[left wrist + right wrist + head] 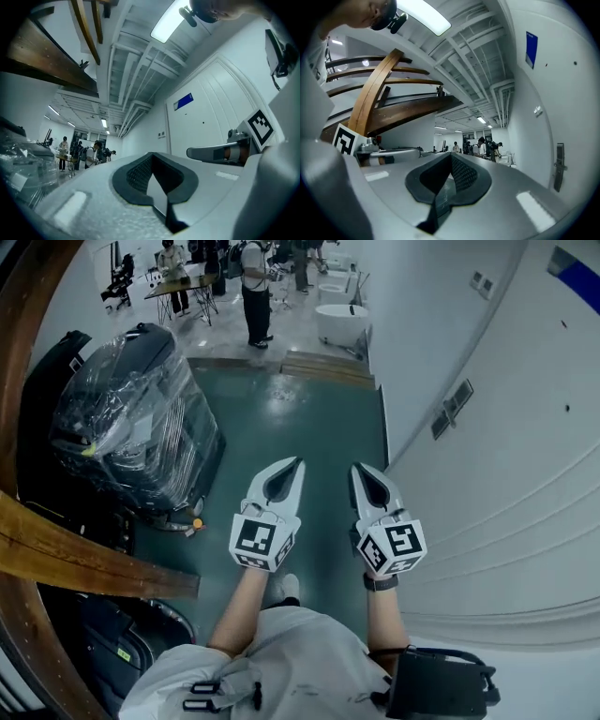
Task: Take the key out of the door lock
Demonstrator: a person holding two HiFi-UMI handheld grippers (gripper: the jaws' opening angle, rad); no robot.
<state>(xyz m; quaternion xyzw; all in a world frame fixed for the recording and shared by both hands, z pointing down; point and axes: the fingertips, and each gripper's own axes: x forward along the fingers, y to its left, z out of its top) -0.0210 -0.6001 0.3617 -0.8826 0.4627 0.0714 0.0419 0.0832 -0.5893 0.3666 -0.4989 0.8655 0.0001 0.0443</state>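
The left gripper [298, 463] and the right gripper [356, 468] are held side by side in front of the person, jaws pointing forward, both closed and empty (bare forearms extend from the torso behind them).

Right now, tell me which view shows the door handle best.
The right gripper view: the door handle sits small but whole near its right edge. The head view shows only bare white panels on that side; the left gripper view shows a panelled door, no handle visible.
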